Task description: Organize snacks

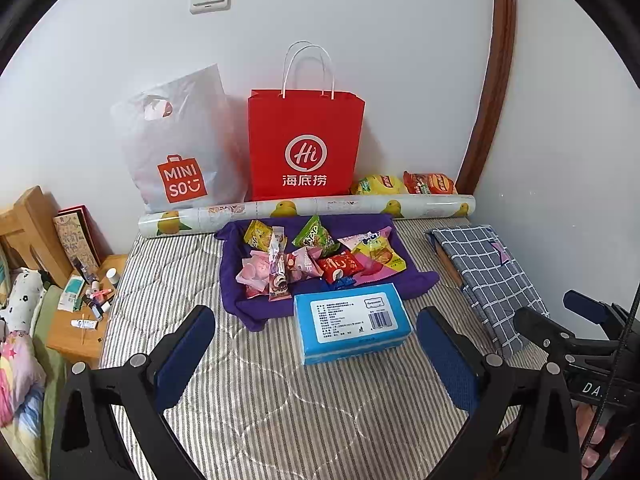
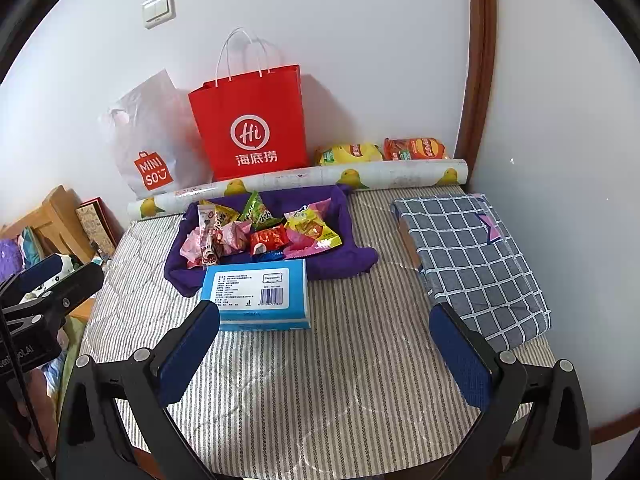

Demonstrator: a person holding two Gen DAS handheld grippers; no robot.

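Snacks [image 1: 316,262] lie piled on the purple cloth [image 1: 416,280] at frame centre, light, crinkly, slippery packets we would pinch by a sealed edge, while our left gripper [image 1: 316,354] and right gripper [image 2: 324,354] hang spread and empty.

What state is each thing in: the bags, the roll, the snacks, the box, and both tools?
Red bag: upright, against the wall.
White bag: leaning on the wall.
Roll: rolled up, lying flat.
Snacks: piled loose on purple cloth.
Blue box: lying flat, label up.
Left tool: open, empty.
Right tool: open, empty.
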